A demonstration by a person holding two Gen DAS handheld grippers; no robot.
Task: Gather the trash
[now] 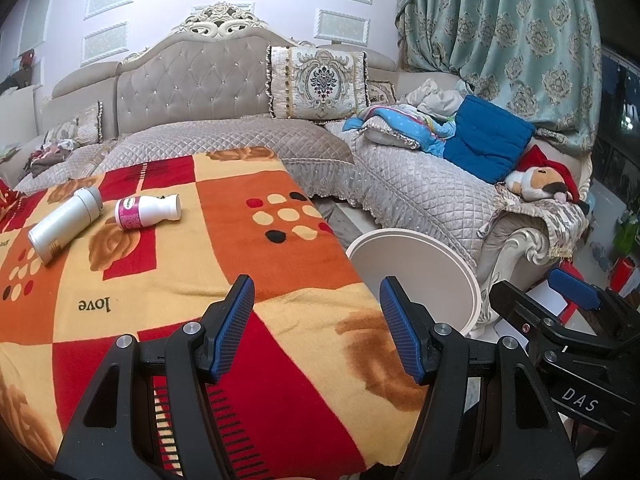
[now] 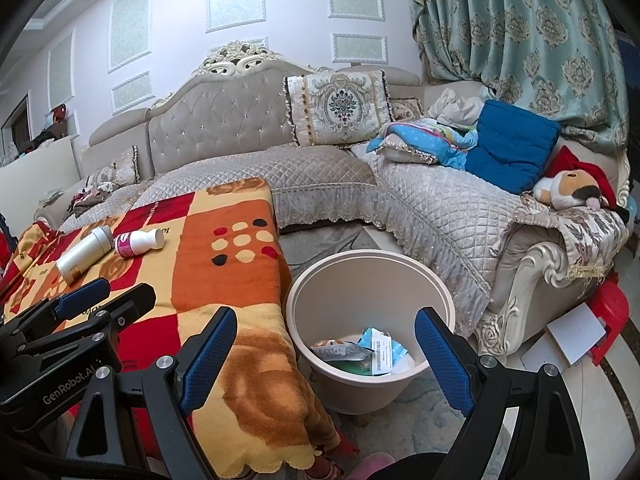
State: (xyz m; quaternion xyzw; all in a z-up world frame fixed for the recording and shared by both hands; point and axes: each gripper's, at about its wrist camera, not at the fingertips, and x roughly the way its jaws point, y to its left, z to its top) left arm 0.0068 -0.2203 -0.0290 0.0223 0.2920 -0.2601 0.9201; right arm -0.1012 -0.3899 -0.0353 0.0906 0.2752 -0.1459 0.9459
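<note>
Both tongs stand with their blue pads spread apart and nothing between them. Over the patterned blanket (image 1: 168, 280) hangs the left gripper (image 1: 316, 328), its pads wide above a red and yellow patch near the table edge. On its black body, seen from the right wrist camera, white letters read "GenRobot.AI". Spread just as wide, the right gripper (image 2: 324, 356) sits above the beige trash bin (image 2: 320, 288), which stands on the floor just beside the blanket's hanging edge; its body shows "DAS" in the left wrist view.

2 bottles lie on their sides on the far part of the blanket, close together, well apart from both grippers. One is a plain white bottle (image 1: 64, 224) with a grey cap and a gold band at its base. Beside it lies a smaller white bottle (image 1: 146, 211) with a pink label, whose print is too small to read. Woven into the blanket, upside down from the left wrist camera, is the word "love".

Inside the bin lie crumpled wrappers and paper (image 2: 360, 354), with printed text too fine to make out.

Behind stands a quilted grey sofa (image 1: 420, 184) with a blue cushion (image 1: 486, 136).
</note>
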